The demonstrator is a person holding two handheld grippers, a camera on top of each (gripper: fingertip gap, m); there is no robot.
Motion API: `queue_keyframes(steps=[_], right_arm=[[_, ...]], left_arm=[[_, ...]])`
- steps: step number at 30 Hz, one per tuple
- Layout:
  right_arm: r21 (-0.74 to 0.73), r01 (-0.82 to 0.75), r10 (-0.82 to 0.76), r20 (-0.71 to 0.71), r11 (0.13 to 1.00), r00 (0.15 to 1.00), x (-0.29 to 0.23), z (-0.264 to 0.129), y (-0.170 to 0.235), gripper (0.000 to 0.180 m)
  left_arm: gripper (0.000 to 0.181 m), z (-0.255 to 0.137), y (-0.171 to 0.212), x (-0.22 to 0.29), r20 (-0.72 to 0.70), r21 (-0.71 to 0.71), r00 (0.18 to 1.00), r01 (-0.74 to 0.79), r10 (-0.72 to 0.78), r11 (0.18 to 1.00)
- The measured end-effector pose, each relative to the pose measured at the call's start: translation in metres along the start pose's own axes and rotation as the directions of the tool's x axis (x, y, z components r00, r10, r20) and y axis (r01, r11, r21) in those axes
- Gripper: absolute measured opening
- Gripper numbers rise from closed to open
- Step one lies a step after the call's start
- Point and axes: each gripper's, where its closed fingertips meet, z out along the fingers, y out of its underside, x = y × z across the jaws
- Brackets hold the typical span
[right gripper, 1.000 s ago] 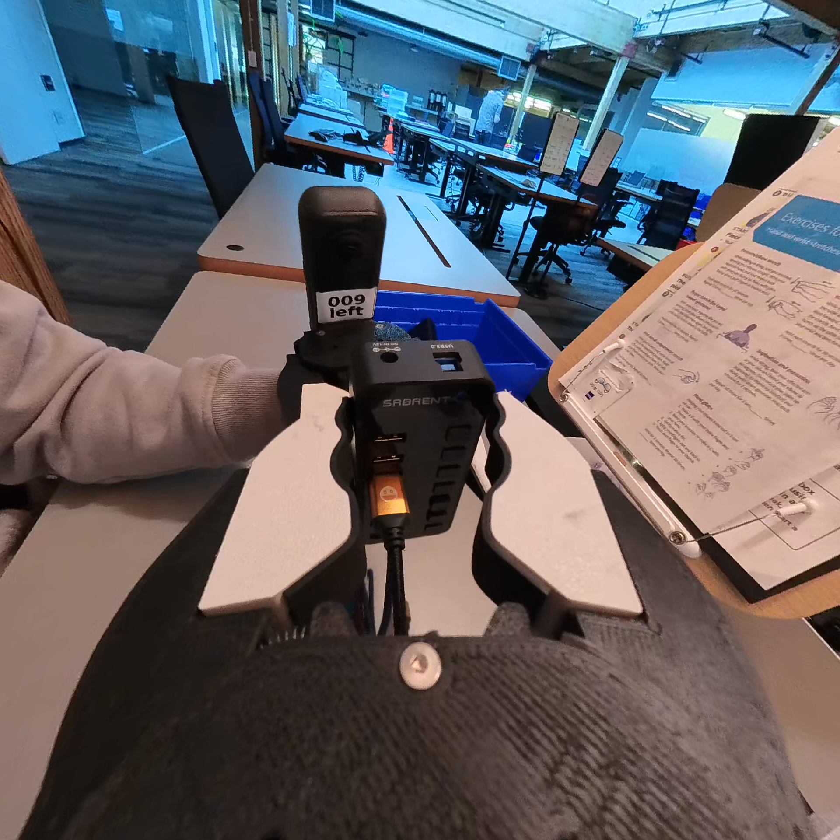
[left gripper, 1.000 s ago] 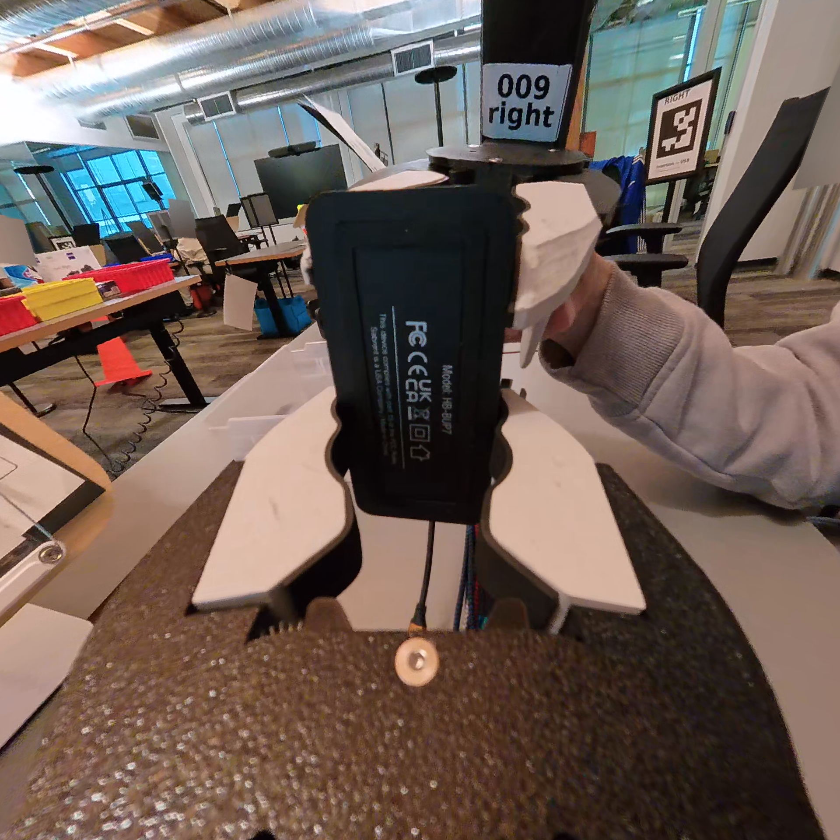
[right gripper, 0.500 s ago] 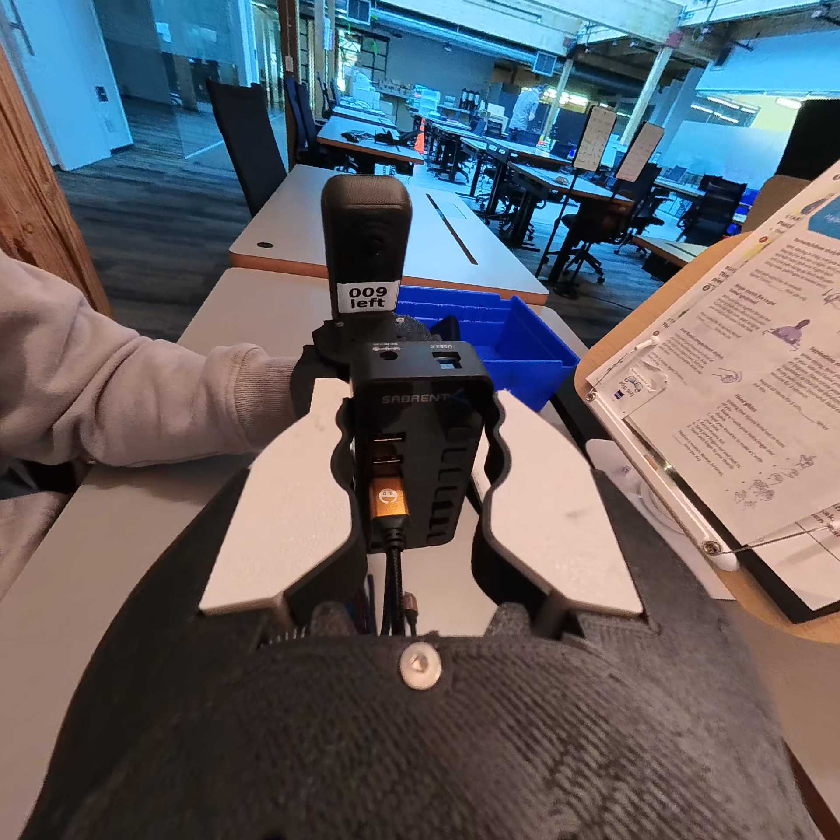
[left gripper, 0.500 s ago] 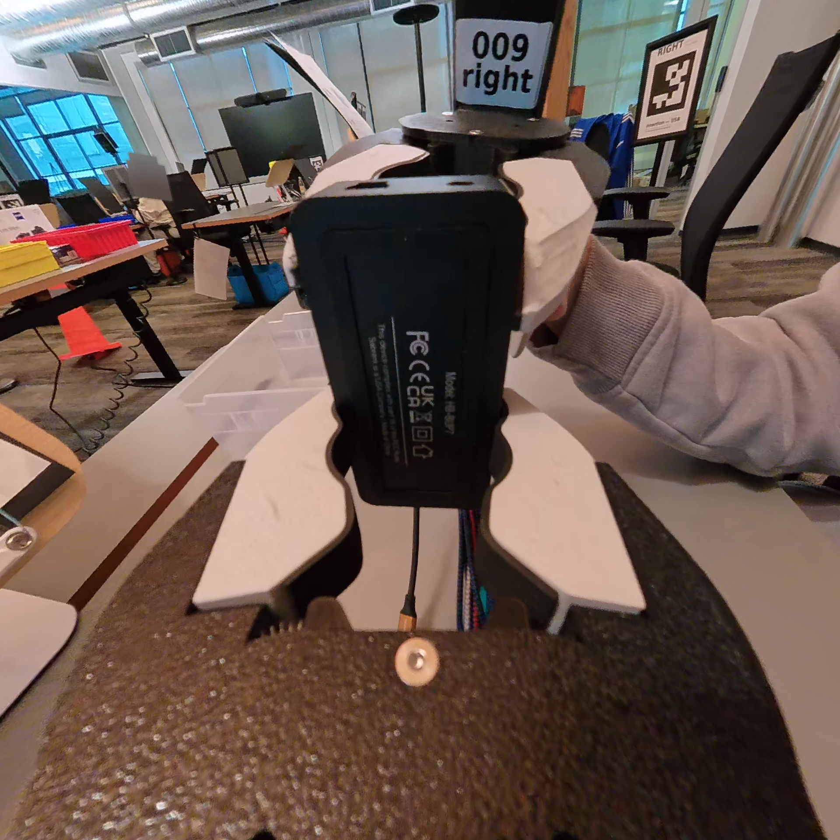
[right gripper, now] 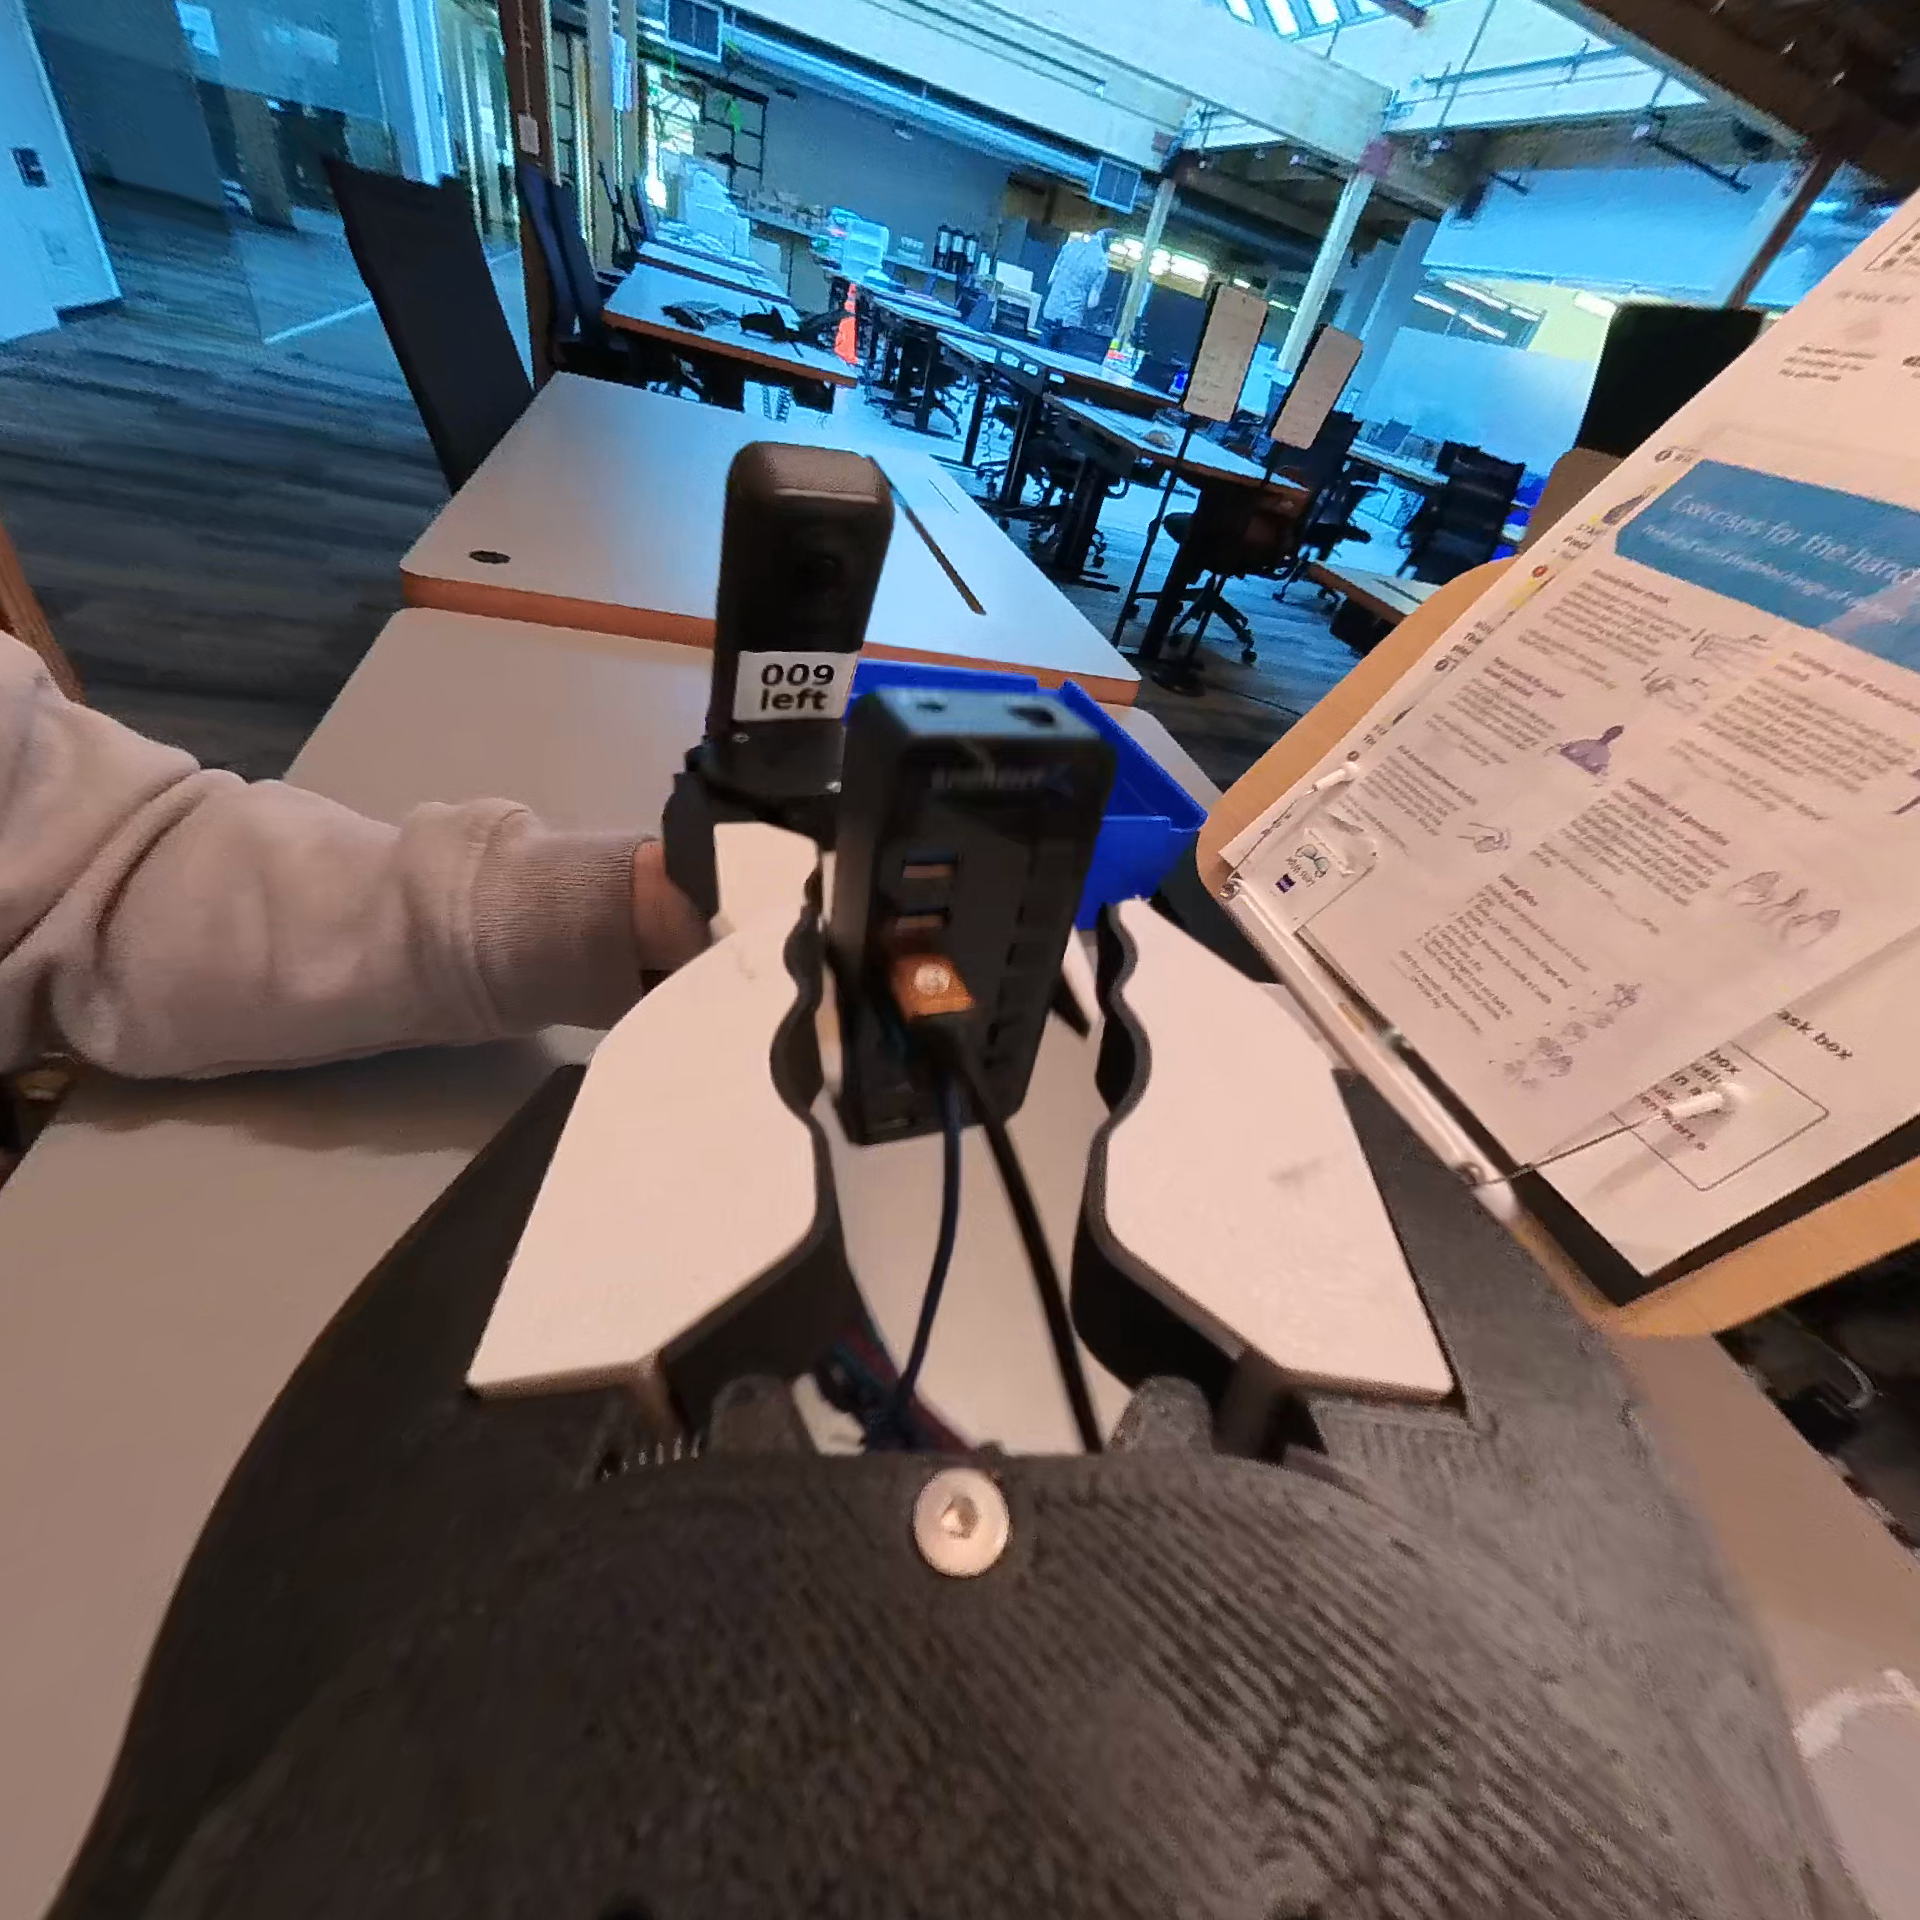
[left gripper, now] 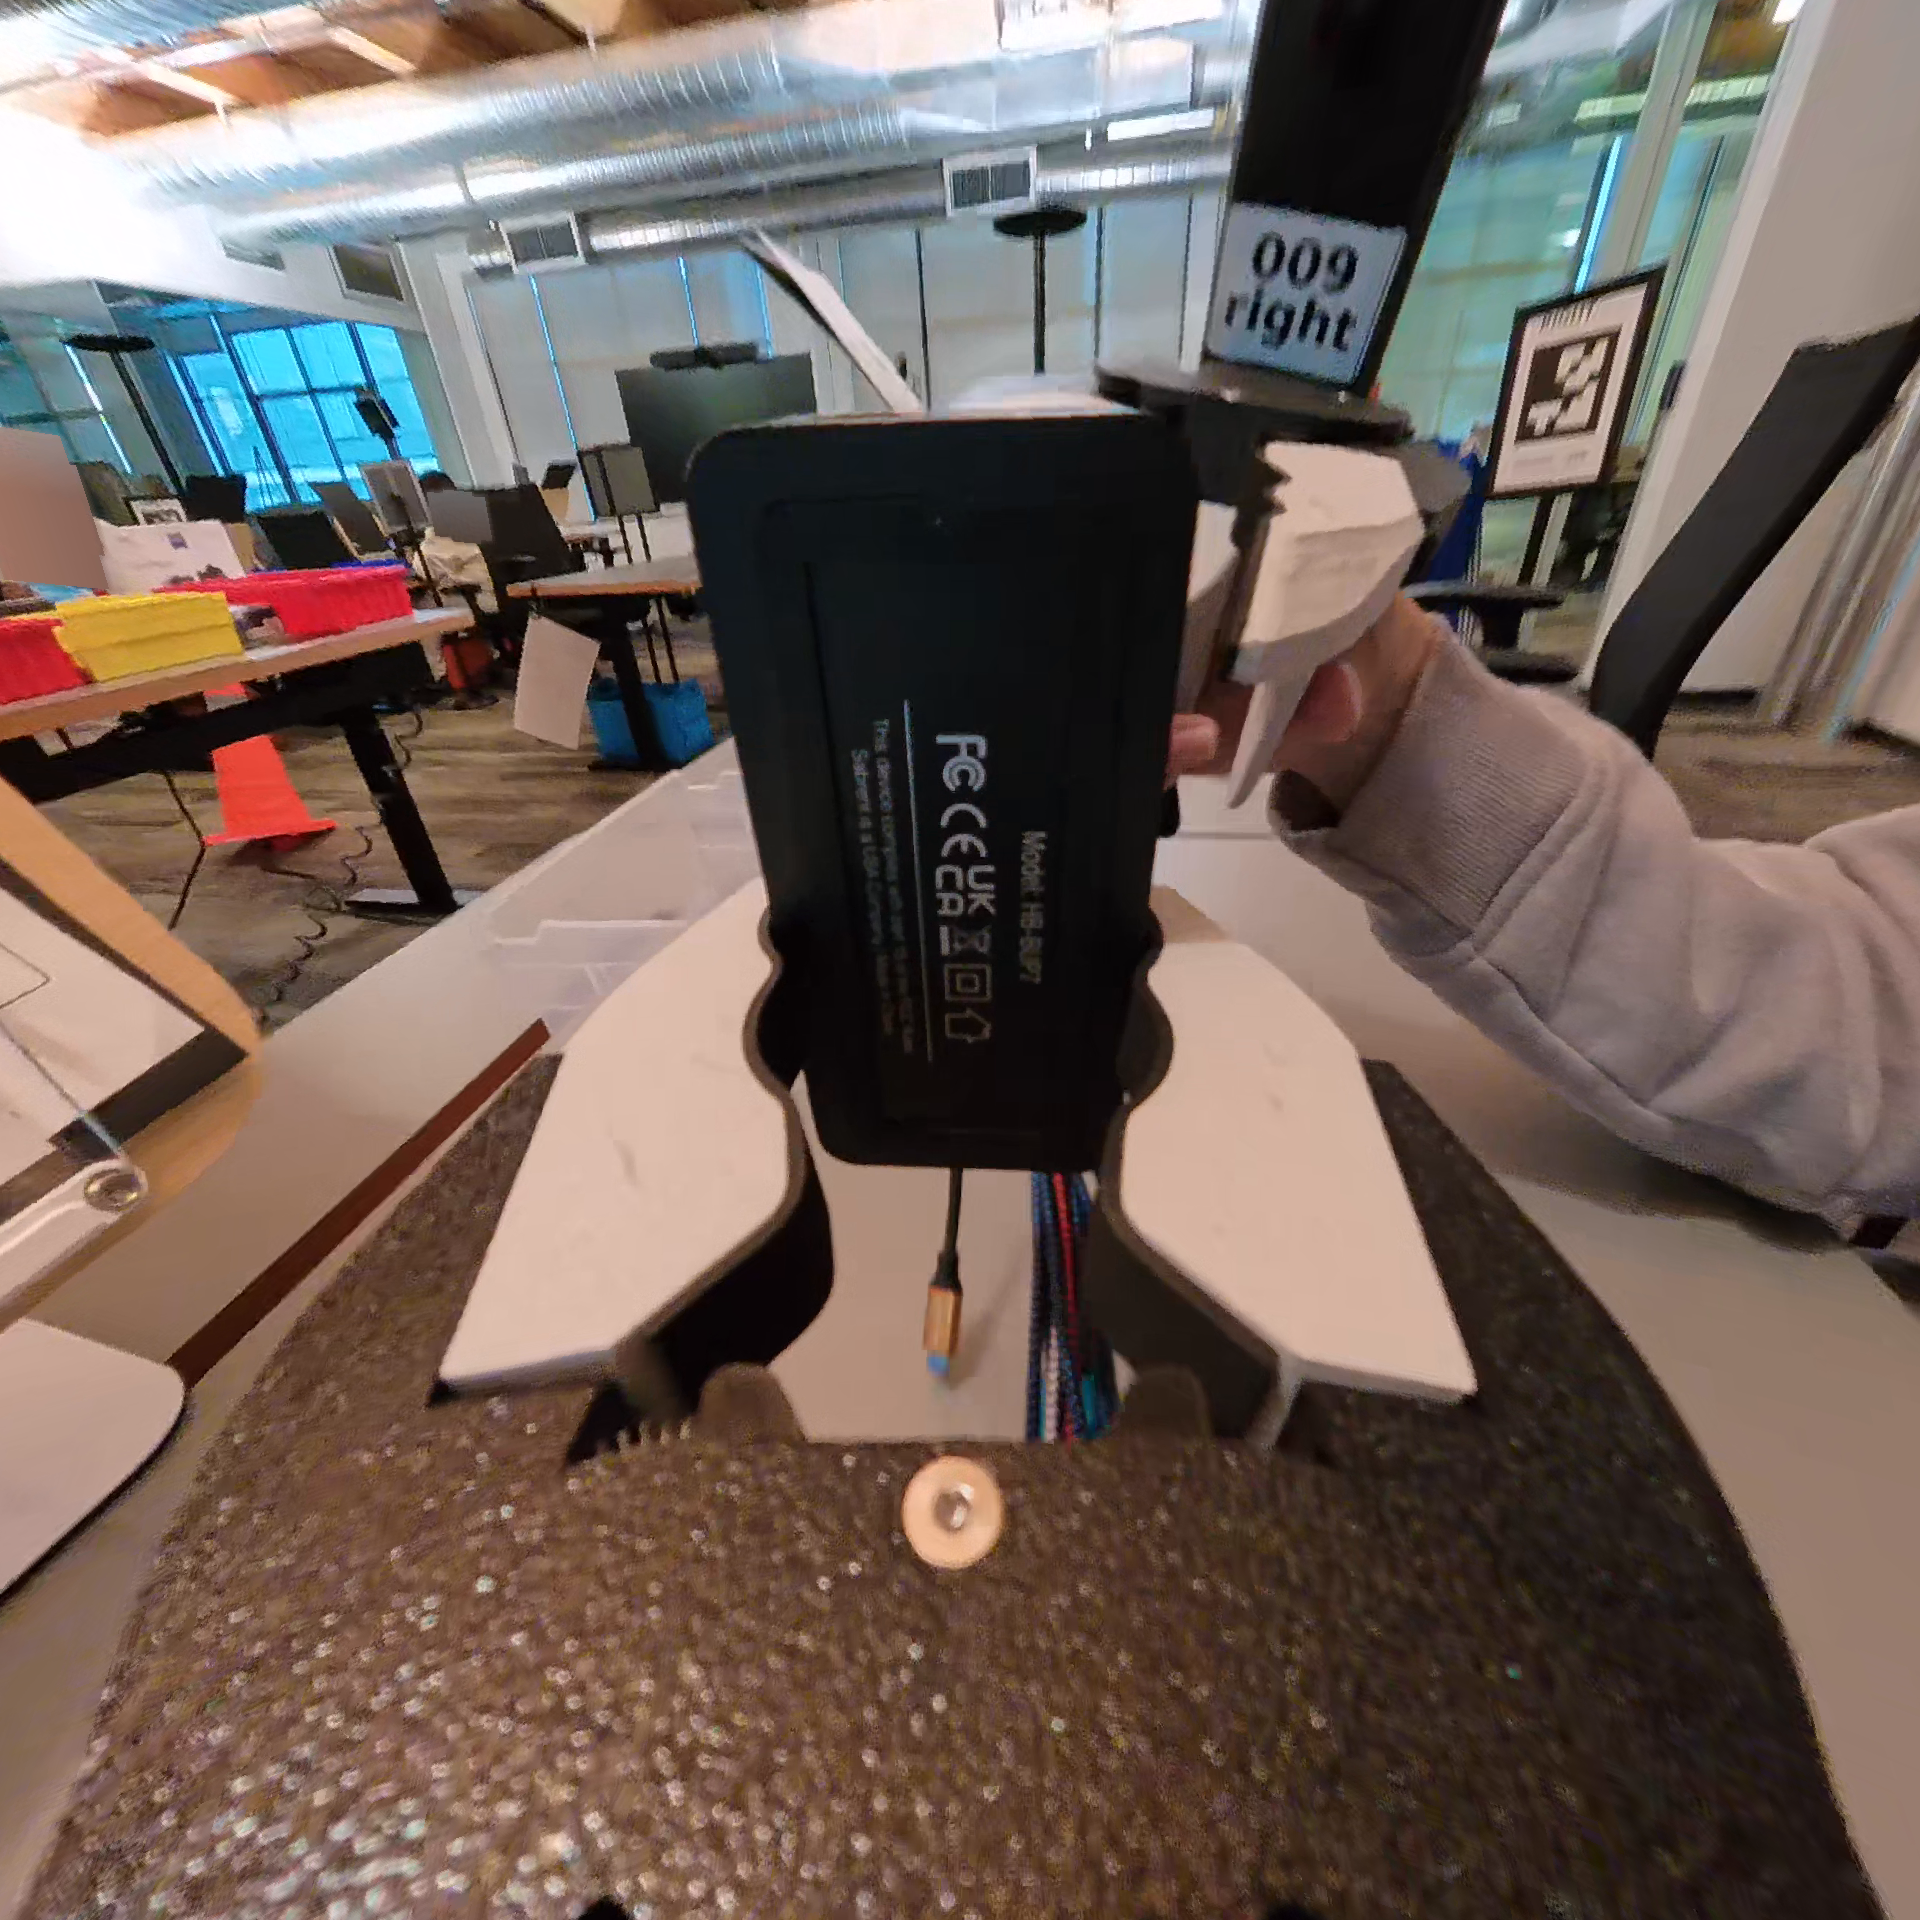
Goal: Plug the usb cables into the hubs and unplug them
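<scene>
A black USB hub stands upright between my left gripper's white fingers, which are shut on its lower half, its labelled back towards that camera. In the right wrist view the hub's port side shows an orange plug seated in a port, its black cable running down. My right gripper is open, its fingers standing clear on either side of the hub. A loose gold plug and braided cables hang below the hub.
A wooden board with a printed sheet leans at the right of the right wrist view. A blue bin sits behind the hub. A clear plastic organiser lies on the grey table. A grey sleeve reaches in.
My right gripper has opened off the hub, drawn back and shifted sideways. My left gripper keeps hold of the hub. The loose gold plug now hangs lower below it.
</scene>
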Motion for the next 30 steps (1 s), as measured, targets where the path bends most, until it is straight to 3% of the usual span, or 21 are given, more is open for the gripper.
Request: queue_keyframes(steps=[4, 10, 21, 25, 30], right_arm=[[-0.022, -0.041, 0.042, 0.034, 0.999, 0.999, -0.002, 0.003, 0.007, 0.041], [-0.086, -0.044, 0.052, 0.101, 0.995, 0.994, -0.015, 0.02, 0.018, 0.018], [-0.264, -0.149, 0.197, 0.167, 0.953, 0.966, -0.023, 0.016, 0.039, 0.016], [-0.331, -0.085, 0.146, 0.163, 0.94, 0.976, -0.023, 0.014, 0.051, 0.015], [-0.28, -0.088, 0.133, 0.147, 0.956, 0.98, -0.02, 0.019, 0.045, 0.016]], left_arm=[[0.06, -0.015, -0.01, -0.004, 0.0, 0.066, 1.0, -0.027, 0.027, 0.997], [0.06, -0.013, -0.007, 0.002, -0.032, 0.051, 0.997, -0.067, 0.069, 0.996], [0.06, -0.015, 0.009, 0.007, -0.095, 0.019, 0.991, -0.09, 0.092, 0.996], [0.06, -0.013, 0.018, 0.008, -0.108, -0.033, 0.99, -0.098, 0.094, 0.995], [0.06, -0.014, 0.018, 0.002, -0.055, -0.099, 0.994, -0.105, 0.1, 0.99]])
